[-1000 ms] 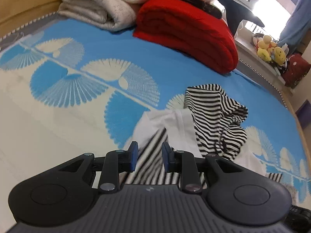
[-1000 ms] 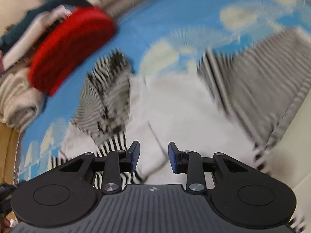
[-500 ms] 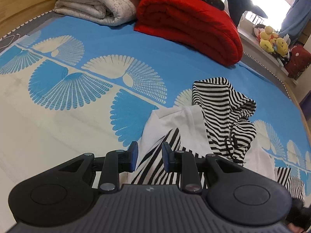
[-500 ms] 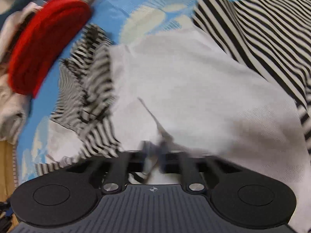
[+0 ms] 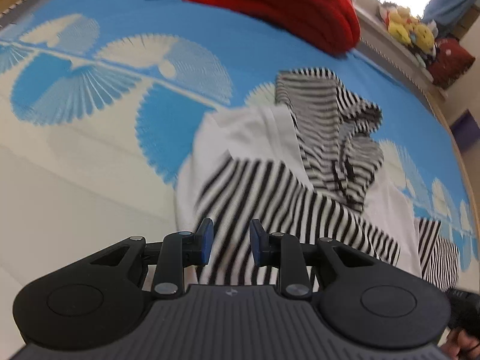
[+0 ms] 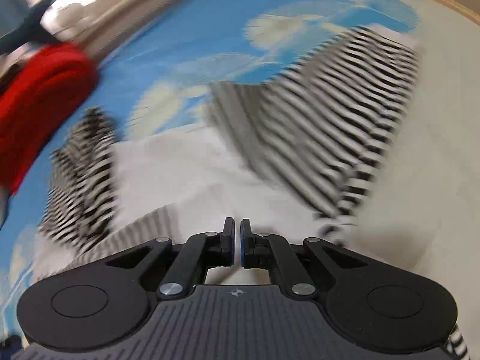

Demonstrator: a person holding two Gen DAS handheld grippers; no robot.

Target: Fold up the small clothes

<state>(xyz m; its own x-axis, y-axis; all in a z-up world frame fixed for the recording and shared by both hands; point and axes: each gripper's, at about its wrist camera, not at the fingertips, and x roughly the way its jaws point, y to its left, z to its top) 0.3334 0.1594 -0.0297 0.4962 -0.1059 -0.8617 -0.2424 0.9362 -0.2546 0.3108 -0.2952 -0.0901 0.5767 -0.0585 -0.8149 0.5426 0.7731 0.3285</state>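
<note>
The right gripper (image 6: pixel 237 241), whose jaws stood apart a second ago, has closed them to a thin slit above the white cloth of the shirt (image 6: pixel 186 174); whether cloth is pinched is unclear. The left gripper (image 5: pixel 230 241) has dipped nearer the striped part, which now fills more of its view.

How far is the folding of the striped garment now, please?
Nothing looks folded: the striped garment lies crumpled on the bed cover. The right gripper is shut; whether it pinches cloth is unclear. The left gripper is open above the stripes. Spreading and every fold remain.
</note>
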